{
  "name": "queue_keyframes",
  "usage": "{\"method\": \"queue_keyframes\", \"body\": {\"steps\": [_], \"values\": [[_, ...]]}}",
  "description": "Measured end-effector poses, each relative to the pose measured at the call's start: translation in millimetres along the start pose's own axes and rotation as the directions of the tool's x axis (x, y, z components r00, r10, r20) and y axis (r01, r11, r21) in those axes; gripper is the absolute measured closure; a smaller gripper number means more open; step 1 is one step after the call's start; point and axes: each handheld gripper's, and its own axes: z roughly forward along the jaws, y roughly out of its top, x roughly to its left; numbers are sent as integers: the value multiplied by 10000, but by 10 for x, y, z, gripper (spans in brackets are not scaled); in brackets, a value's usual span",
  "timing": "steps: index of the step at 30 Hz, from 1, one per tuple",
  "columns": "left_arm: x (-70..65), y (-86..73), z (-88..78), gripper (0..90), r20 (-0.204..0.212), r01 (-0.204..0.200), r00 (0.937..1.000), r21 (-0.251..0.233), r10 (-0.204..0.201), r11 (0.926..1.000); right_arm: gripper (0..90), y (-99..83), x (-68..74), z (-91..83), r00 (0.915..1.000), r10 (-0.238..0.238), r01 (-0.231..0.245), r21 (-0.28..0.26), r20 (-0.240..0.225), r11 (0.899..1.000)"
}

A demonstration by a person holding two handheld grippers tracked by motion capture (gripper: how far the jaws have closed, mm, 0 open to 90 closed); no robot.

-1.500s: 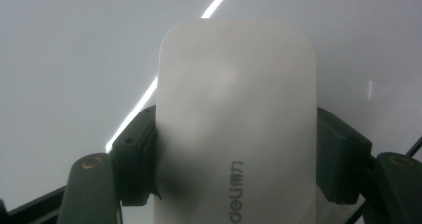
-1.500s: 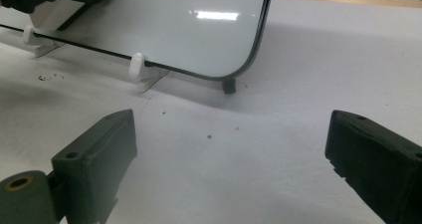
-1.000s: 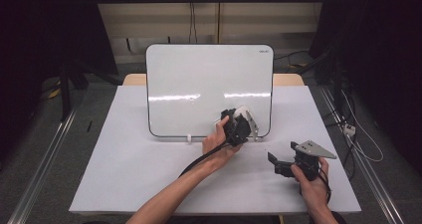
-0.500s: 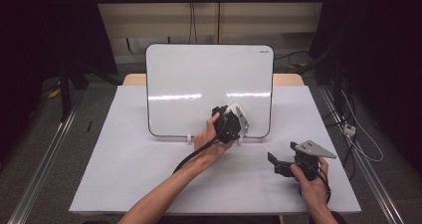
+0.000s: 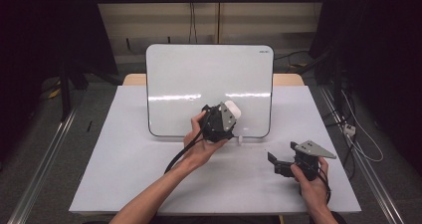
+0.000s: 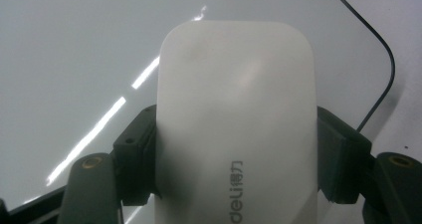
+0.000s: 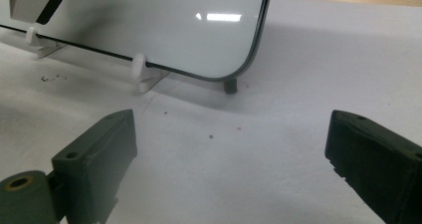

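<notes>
A white board eraser (image 5: 232, 109) with grey lettering is clamped between the jaws of my left gripper (image 5: 228, 113), which is shut on its two long sides. The eraser is held up in front of the lower middle of the upright whiteboard (image 5: 199, 79). In the left gripper view the eraser (image 6: 236, 114) faces the glossy board (image 6: 74, 50) close to its rounded corner. My right gripper (image 5: 278, 163) rests low over the table at the right, open. In the right gripper view its jaws (image 7: 231, 154) stand wide apart with nothing between them.
The whiteboard (image 7: 149, 20) stands on small white clip feet (image 7: 142, 72) at the back of the white table top (image 5: 124, 174). Cables (image 5: 358, 144) lie on the floor to the right of the table. A few dark specks (image 7: 50, 77) dot the surface below the board.
My left gripper has carried the eraser to the left and a little upward across the front of the whiteboard. The right gripper has stayed where it was.
</notes>
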Motion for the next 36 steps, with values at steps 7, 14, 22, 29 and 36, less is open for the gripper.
{"method": "queue_keyframes", "body": {"steps": [7,14,22,29,36], "values": [[163,-102,-143,311,224,772,9968,-194,-767,9968,61,5,-5,-1,10000,16,-16,-14,-1,10000],[354,-196,-294,311,114,1217,9925,-312,-1214,9921,61,12,10,18,10000,40,-40,25,35,10000],[532,-322,-418,311,-251,1413,9896,-201,-1418,9898,61,10,-3,21,9999,66,-66,45,80,10000],[681,-412,-560,311,-674,1617,9844,-154,-1624,9867,61,-2,-24,-1,10000,74,-75,23,62,10000],[838,-507,-682,311,-910,1985,9758,-139,-1990,9800,61,-3,-34,6,10000,31,-31,18,30,10000]]}}
